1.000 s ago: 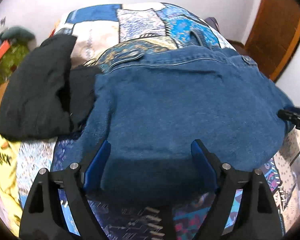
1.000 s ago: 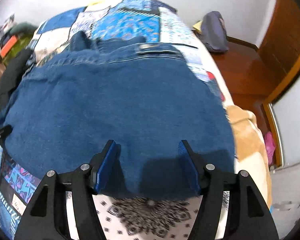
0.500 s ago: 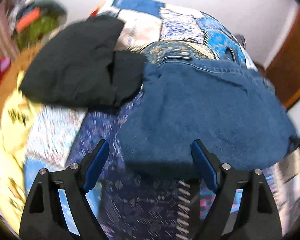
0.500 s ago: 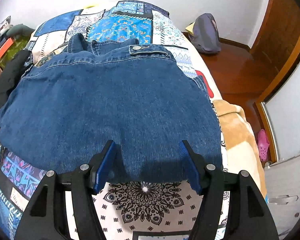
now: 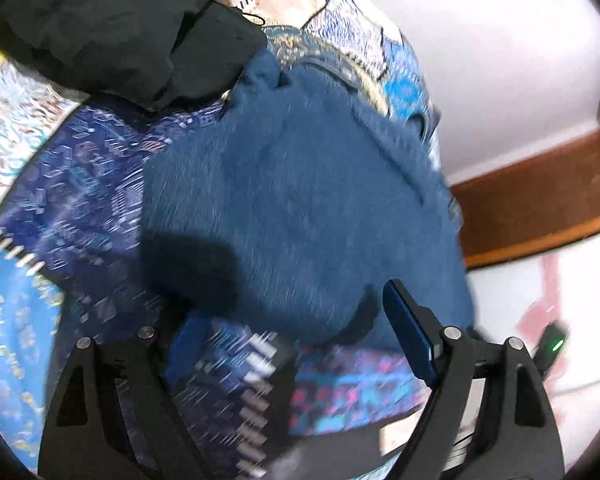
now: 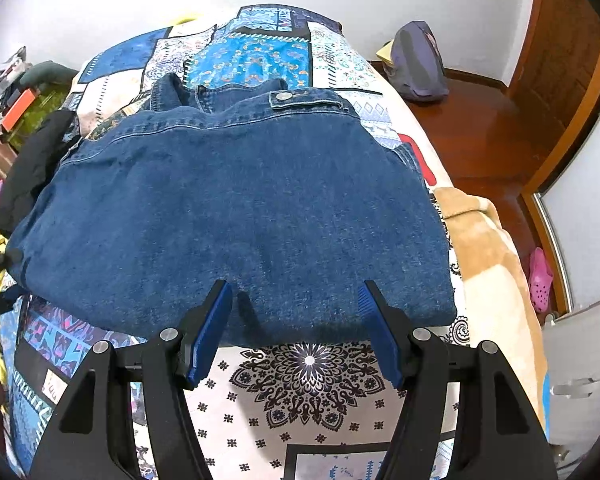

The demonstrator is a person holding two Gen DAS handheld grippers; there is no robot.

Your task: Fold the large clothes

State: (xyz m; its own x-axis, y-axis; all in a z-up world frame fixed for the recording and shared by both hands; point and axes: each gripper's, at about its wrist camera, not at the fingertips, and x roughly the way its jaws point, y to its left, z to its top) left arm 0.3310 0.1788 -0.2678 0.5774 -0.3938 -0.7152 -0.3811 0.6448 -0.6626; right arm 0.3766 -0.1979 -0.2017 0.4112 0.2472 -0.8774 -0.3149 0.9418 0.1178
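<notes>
A folded denim garment lies flat on a patchwork bedspread, at the near half of the bed. It is mid-blue, with pale contrast stitching along a seam near its far edge, and a buttoned tab with a metal snap at the far right corner. Its near fold edge sits just ahead of the right gripper, whose jaws stand apart and empty. The left gripper (view blurred and tilted) is likewise spread wide, holding nothing, at the garment's left edge. A black garment lies beside the denim, touching it. No legible brand or label shows.
</notes>
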